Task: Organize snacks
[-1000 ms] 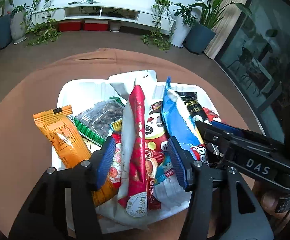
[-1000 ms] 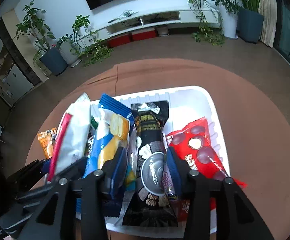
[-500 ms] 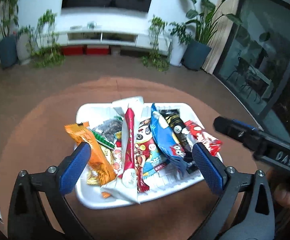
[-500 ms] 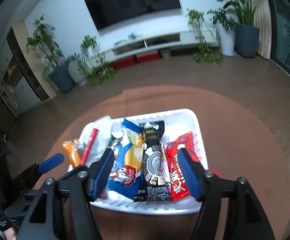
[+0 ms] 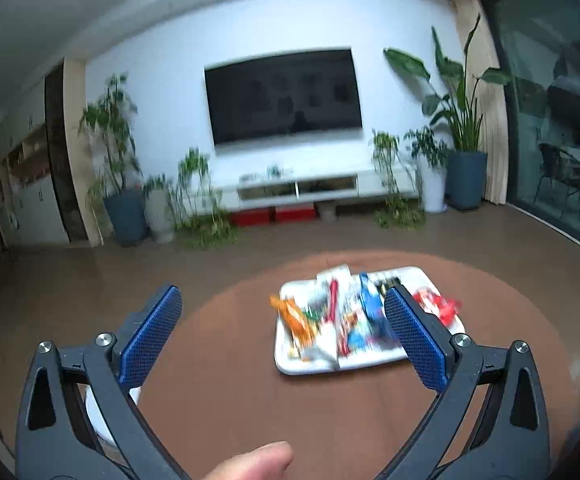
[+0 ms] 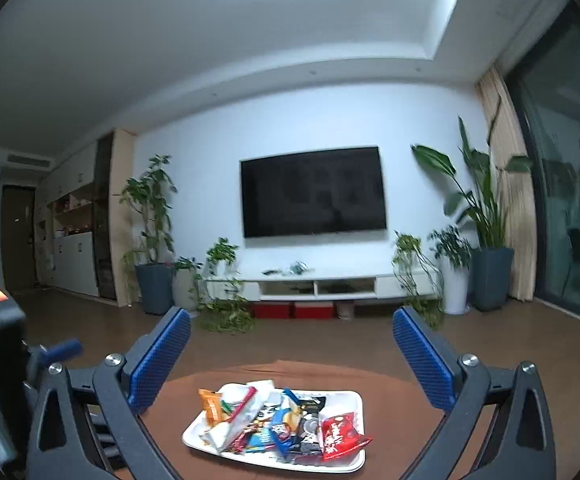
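Brown round tabletop [image 6: 390,392], matte, cloth-like, is the largest surface; it carries everything the task concerns. White rectangular plastic tray [image 6: 350,400] sits near the table's middle, long axis running left–right in the right wrist view, corners rounded, shallow rim. Snack packets [image 6: 274,428] lie heaped inside it, most w/ long axes running near–far across the tray's short side, roughly side by side; gathered in one tray, they read as already organized, so judged the task is at or near its end.

Individual packs, left to right: orange foil bar [image 6: 210,404] at the far-left corner, tilted; white pouch w/ red stripe [image 6: 234,416], long axis diagonal, near end toward the left rim; blue wrapper [image 6: 280,430] centre; black pack [image 6: 310,424] beside it; red glossy bag [image 6: 338,434] at the right, its near corner overhanging the rim. Left wrist view shows the same tray [image 5: 418,276], blurred.

Left gripper [image 5: 282,336]: black frame, blue textured pads [image 5: 150,340] spread fully apart, nothing between them; it hangs clear of the tray. Right gripper [image 6: 290,364]: jaws opening, pads [image 6: 422,364] wide, no object between, aimed about level toward the far wall. A fingertip [image 5: 250,462] shows at the near edge. Both tools sit well apart from the snacks, likely a finished release.
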`<state>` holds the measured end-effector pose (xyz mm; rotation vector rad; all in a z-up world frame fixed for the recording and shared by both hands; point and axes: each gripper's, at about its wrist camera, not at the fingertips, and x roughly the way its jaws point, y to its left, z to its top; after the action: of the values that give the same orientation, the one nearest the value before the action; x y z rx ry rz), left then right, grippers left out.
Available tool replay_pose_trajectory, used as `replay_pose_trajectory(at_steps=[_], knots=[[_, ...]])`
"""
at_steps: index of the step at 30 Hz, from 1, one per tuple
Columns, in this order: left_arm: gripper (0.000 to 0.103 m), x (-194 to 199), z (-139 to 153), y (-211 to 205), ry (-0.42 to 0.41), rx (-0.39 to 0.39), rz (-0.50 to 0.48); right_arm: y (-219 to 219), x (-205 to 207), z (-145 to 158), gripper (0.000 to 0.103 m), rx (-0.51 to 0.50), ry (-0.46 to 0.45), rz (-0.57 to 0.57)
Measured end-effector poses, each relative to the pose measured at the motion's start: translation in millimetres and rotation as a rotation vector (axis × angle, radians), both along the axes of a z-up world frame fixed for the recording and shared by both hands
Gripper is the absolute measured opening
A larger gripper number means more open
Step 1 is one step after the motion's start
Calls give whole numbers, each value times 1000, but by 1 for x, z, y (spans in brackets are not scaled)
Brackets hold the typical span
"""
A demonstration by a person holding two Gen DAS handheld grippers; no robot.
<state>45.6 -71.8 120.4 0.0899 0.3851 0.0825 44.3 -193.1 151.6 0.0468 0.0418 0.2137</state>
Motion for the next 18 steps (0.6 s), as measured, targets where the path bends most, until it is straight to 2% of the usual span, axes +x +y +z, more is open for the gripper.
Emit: replay_pose_trajectory(at_steps=[3,6,11,18], knots=[[103,-18,-7,6,58,-39,20,-5,-21,7,103,17,20,-1],[103,-35,-15,13,116,-79,14,-12,-40,-4,103,30,74,-4],[103,-59,-36,6,188,-53,2,-19,-47,-38,103,60,269,-34],[103,-71,-77,-1,320,-89,-32,-10,-56,-80,103,-24,421,-142]])
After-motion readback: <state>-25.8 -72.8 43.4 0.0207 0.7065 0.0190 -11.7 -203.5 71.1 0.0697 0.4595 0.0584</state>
